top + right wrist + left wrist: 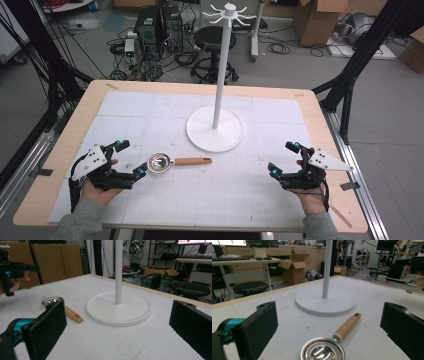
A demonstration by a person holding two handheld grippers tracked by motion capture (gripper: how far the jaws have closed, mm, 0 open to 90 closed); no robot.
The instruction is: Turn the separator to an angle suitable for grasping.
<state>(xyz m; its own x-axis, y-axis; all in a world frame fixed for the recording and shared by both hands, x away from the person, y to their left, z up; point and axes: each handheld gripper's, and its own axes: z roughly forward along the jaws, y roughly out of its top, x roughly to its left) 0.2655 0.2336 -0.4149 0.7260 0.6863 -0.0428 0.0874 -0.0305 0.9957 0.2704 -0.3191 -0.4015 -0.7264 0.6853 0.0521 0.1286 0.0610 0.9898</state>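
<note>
A: What do the hands work on?

B: A wooden-edged table point(60, 165) covered by a white gridded mat point(165, 125), scuffed with small dark marks. A white stand point(216, 127) rises from a round base near the middle of the mat, with a ring of hooks at its top.

A: And the room?

B: Grey floor behind the table, a black stool point(214, 37), computer towers point(159, 25) with tangled cables, and cardboard boxes point(315, 20) at the far right. Black frame struts rise on both sides of the table.

A: Where is the thing being worked on?

B: A small metal strainer point(176, 162) with a wooden handle lies flat on the mat, in front of the stand's base and to the left. Its bowl points at the left gripper point(129, 159), its handle points right.

A: Is the left gripper holding it?

B: No. Its jaws stand wide apart with nothing between the pads; the nearer fingertip is just beside the bowl's rim. The right gripper point(284, 160) is also spread wide, well apart from the strainer, gripping nothing.

A: What do the gripper views add?

B: The left gripper view looks into the strainer's shiny bowl point(322, 353) and shows a hanging slot in the handle's end. It also shows a desk with a keyboard. The right gripper view shows the left gripper from the side in the person's hand, and large brown panels behind it.
</note>
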